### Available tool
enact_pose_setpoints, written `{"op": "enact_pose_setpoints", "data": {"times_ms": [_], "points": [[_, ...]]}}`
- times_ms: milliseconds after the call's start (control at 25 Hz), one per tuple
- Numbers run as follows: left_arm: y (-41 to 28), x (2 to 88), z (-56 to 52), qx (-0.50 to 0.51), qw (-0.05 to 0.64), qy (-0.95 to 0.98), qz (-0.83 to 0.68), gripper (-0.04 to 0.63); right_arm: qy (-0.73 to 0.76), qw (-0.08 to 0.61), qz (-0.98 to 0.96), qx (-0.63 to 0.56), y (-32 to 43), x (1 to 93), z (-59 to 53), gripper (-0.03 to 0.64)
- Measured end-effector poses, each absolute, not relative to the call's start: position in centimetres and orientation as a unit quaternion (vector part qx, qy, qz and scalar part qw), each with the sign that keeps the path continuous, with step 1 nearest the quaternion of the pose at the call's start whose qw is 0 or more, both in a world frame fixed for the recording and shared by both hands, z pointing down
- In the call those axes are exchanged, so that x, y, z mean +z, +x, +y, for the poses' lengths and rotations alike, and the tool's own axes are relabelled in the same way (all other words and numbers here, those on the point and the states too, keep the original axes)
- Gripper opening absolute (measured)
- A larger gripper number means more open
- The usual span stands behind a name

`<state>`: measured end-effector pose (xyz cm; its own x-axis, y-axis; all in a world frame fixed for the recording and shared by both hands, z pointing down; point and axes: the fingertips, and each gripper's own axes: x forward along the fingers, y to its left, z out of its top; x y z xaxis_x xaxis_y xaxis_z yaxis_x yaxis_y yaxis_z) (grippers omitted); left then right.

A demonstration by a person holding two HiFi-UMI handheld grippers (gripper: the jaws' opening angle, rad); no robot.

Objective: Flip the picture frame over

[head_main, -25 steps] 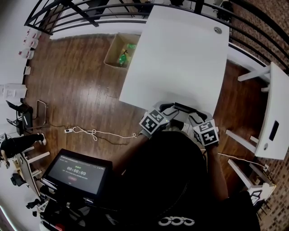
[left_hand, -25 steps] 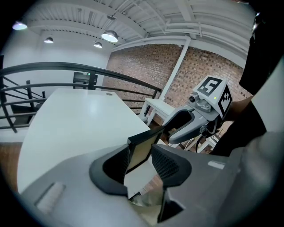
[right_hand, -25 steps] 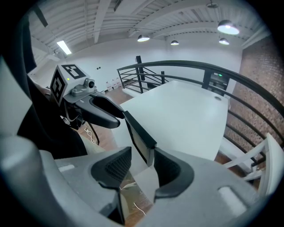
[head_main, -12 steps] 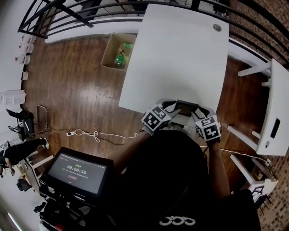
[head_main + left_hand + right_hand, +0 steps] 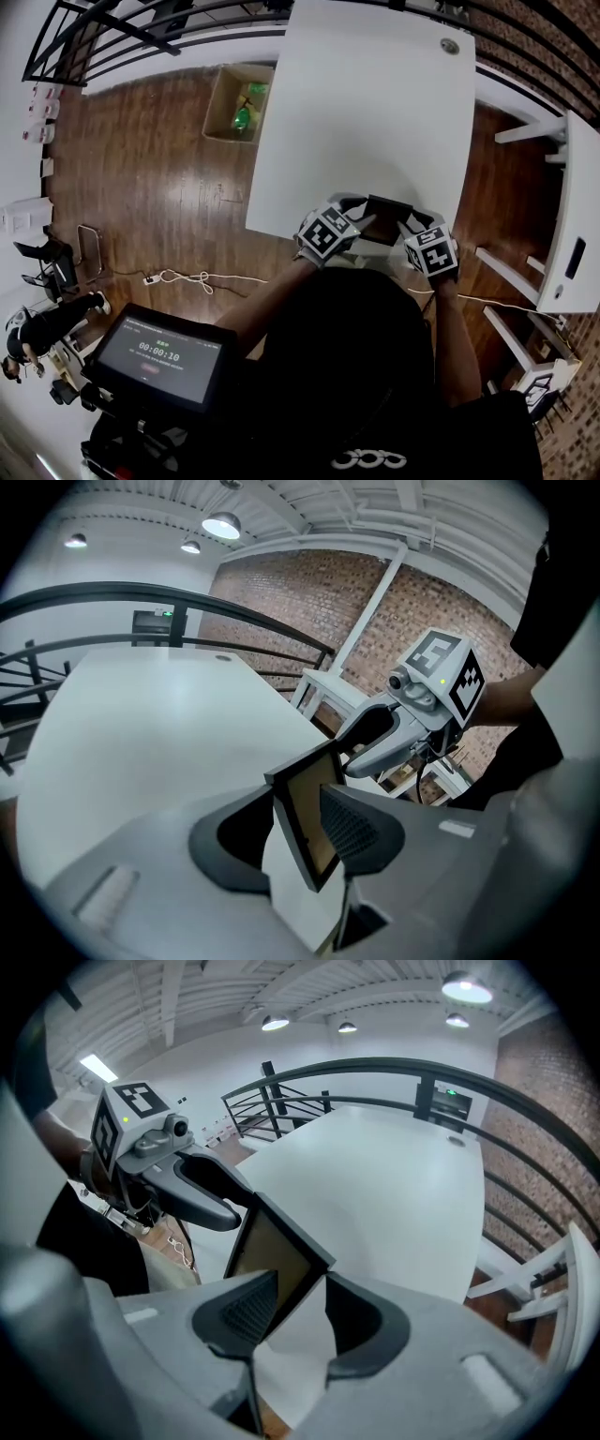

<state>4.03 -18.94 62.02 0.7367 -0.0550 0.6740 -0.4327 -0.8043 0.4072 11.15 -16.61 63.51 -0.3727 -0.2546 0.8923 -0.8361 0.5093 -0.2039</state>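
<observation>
The picture frame (image 5: 386,218) is dark with a brown inner panel. It is held tilted on edge over the near edge of the white table (image 5: 375,103). My left gripper (image 5: 354,217) is shut on its left side and my right gripper (image 5: 411,225) on its right side. In the left gripper view the frame (image 5: 302,810) stands between the jaws of my left gripper (image 5: 305,841), with the right gripper (image 5: 403,726) beyond it. From the right gripper view, the frame (image 5: 272,1246) sits in my right gripper (image 5: 298,1314), and the left gripper (image 5: 183,1185) is behind it.
An open cardboard box (image 5: 236,101) with green bottles stands on the wood floor left of the table. A monitor (image 5: 159,361) and a white cable (image 5: 187,277) lie at lower left. A second white table (image 5: 577,216) is at the right. A black railing (image 5: 394,1068) runs past the far end.
Both grippers have moved a little farther over the table edge with the frame between them. The frame has turned, so more of its dark face shows from above.
</observation>
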Motion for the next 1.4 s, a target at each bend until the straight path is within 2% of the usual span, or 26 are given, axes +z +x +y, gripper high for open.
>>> {"op": "enact_pose_setpoints", "data": {"times_ms": [280,600,1120,1400], "points": [[3.6,66.1,-22.1,0.360,0.288,0.880,-0.115,0.158,0.364,0.435,-0.735,0.372,10.7,68.0,-19.9,0.143],[4.1,67.2,-22.1,0.380,0.297,0.870,-0.102,0.149,0.377,0.433,-0.712,0.405,11.4,69.2,-19.8,0.146],[4.1,69.3,-22.9,0.412,0.289,0.858,-0.105,0.163,0.389,0.463,-0.688,0.402,11.4,70.6,-20.7,0.155],[2.7,69.0,-25.3,0.389,0.283,0.866,-0.135,0.155,0.402,0.440,-0.713,0.369,11.2,69.8,-22.8,0.155]]}}
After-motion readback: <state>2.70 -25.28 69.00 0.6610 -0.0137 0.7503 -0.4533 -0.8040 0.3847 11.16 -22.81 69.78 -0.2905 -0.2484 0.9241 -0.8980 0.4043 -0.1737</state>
